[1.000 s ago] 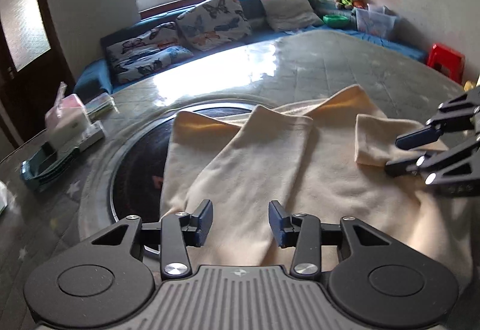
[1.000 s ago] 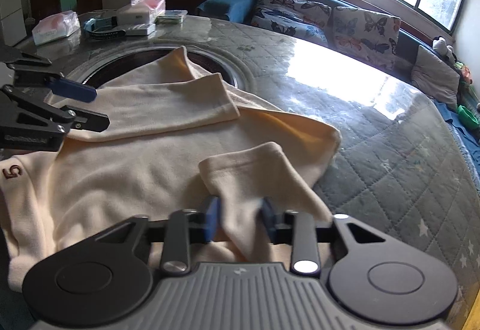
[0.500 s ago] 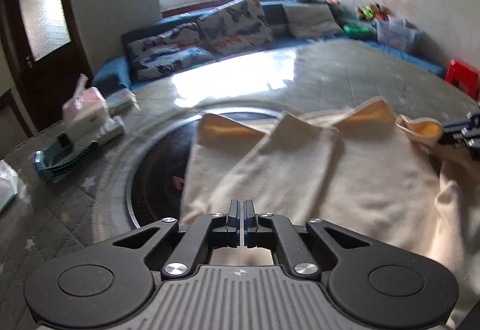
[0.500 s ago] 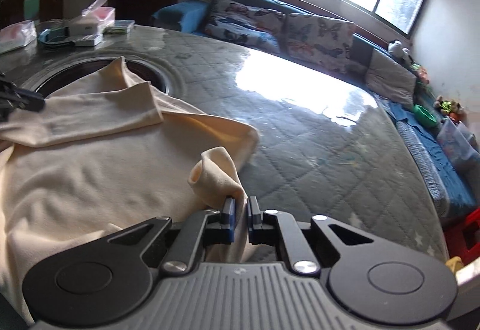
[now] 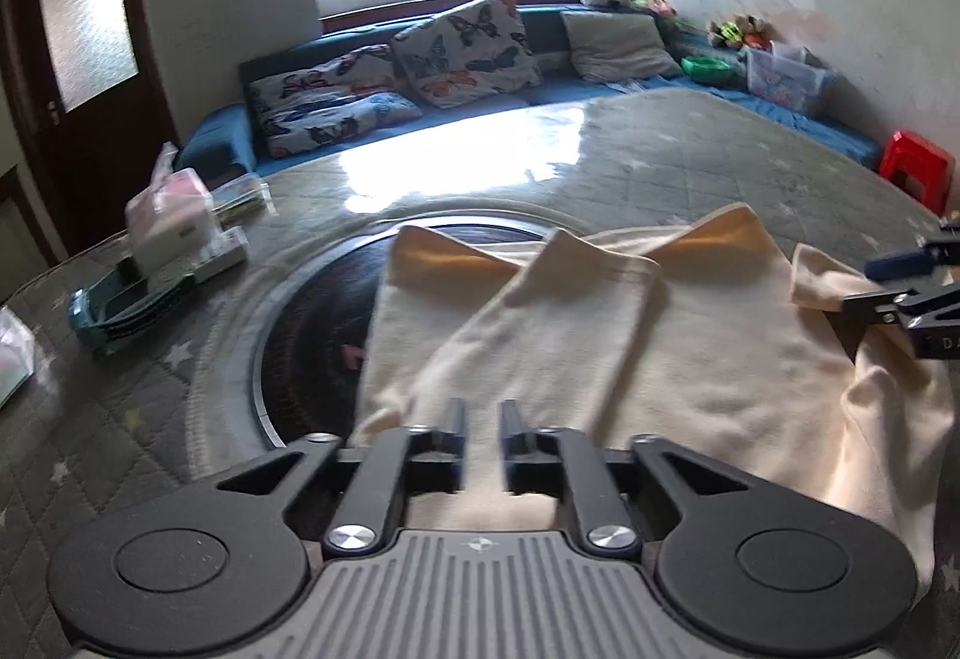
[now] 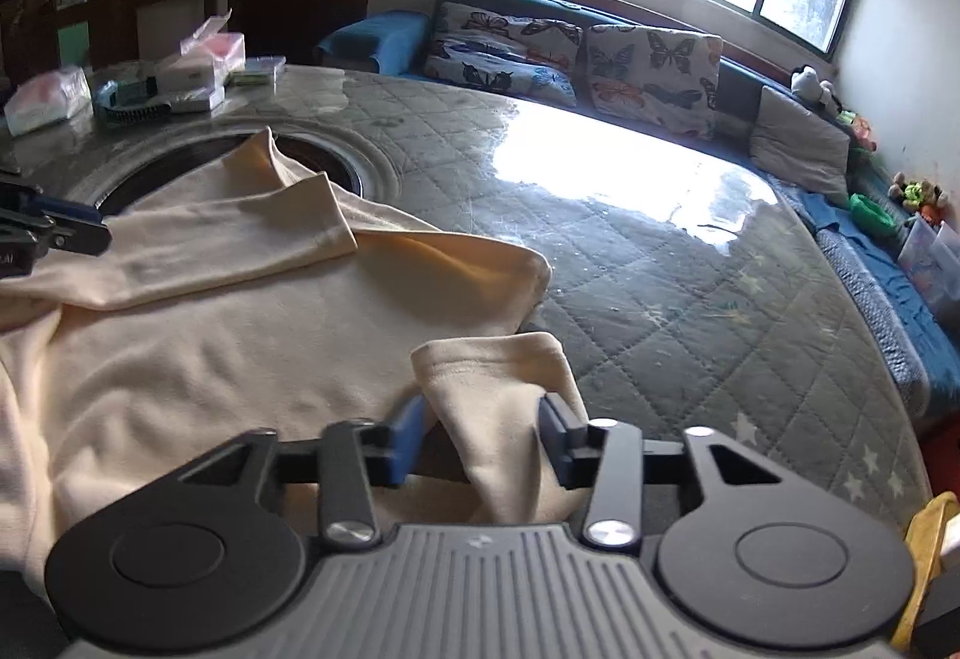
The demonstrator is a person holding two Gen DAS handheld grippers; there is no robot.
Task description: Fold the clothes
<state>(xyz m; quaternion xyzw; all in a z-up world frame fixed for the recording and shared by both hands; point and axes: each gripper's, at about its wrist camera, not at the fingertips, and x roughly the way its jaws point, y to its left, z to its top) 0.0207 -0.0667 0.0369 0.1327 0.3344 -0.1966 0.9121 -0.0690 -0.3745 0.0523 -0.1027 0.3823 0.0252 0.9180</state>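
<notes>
A cream long-sleeved garment [image 5: 690, 353] lies spread on the round quilted table, also in the right wrist view [image 6: 198, 347]. One sleeve [image 5: 558, 311] is folded across its body. My left gripper [image 5: 480, 446] is open with a narrow gap, just above the garment's near edge. My right gripper [image 6: 483, 434] is open wide, and the other sleeve's cuff [image 6: 498, 377] lies loose between its fingers. The right gripper shows at the right edge of the left wrist view [image 5: 900, 278].
A dark round inset [image 5: 312, 335] sits in the table [image 6: 660, 263] under the garment's far side. Tissue boxes and a blue tray [image 5: 138, 287] stand at the table's left. A sofa with butterfly cushions [image 5: 456, 41] runs behind. A red stool [image 5: 915, 167] is at right.
Both grippers were shut half a second ago and have now opened. The right one has let go of the sleeve cuff, which now rests on the garment.
</notes>
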